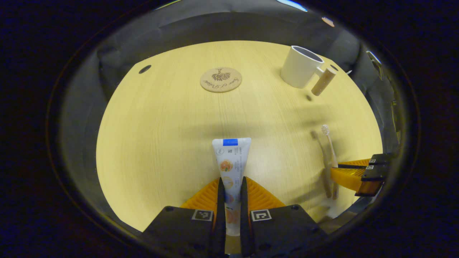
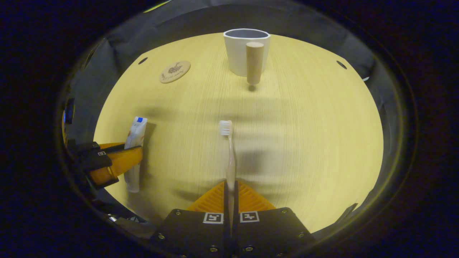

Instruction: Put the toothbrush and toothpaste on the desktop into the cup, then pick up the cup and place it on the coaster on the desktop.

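The toothpaste (image 1: 231,168) is clamped between the left gripper (image 1: 232,186) fingers and the toothbrush (image 2: 230,157) between the right gripper (image 2: 231,190) fingers, above the worktop (image 1: 172,129).

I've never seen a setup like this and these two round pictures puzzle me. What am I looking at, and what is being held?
A person holds a two-finger gripper in each hand; each carries a camera looking along its own fingers. In the left gripper view, the left gripper is shut on the toothpaste. In the right gripper view, the right gripper is shut on the toothbrush. Both items appear lifted off the wooden table. Farther off stand a white cup with a wooden handle and a round coaster, apart from each other.
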The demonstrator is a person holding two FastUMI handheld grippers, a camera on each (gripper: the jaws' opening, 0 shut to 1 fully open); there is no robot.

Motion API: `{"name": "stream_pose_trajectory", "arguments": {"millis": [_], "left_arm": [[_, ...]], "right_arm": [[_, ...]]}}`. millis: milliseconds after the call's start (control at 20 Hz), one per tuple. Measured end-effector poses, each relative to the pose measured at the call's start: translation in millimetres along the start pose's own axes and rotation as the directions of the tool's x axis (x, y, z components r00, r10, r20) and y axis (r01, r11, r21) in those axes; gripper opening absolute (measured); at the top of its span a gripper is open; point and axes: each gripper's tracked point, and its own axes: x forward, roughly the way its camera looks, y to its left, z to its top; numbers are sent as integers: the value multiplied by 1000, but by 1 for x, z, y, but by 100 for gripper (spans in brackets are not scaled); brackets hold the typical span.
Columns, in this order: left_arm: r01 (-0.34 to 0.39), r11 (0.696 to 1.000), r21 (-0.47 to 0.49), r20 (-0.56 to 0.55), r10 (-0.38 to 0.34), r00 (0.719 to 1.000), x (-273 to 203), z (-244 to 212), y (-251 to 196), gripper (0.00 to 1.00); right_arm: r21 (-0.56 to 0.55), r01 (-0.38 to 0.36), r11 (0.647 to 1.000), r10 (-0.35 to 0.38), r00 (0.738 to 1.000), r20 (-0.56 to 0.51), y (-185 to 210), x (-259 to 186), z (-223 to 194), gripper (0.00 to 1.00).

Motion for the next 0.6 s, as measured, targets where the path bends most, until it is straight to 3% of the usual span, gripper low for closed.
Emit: {"name": "stream_pose_trajectory", "arguments": {"millis": [350, 600], "left_arm": [[17, 1000, 0, 134, -17, 991, -27, 24, -12, 24], [59, 998, -7, 235, -56, 970, -45, 49, -30, 24]], "right_arm": [[43, -75, 996, 66, 981, 184, 12, -37, 21, 2], [53, -187, 981, 156, 921, 356, 29, -73, 55, 2]]}}
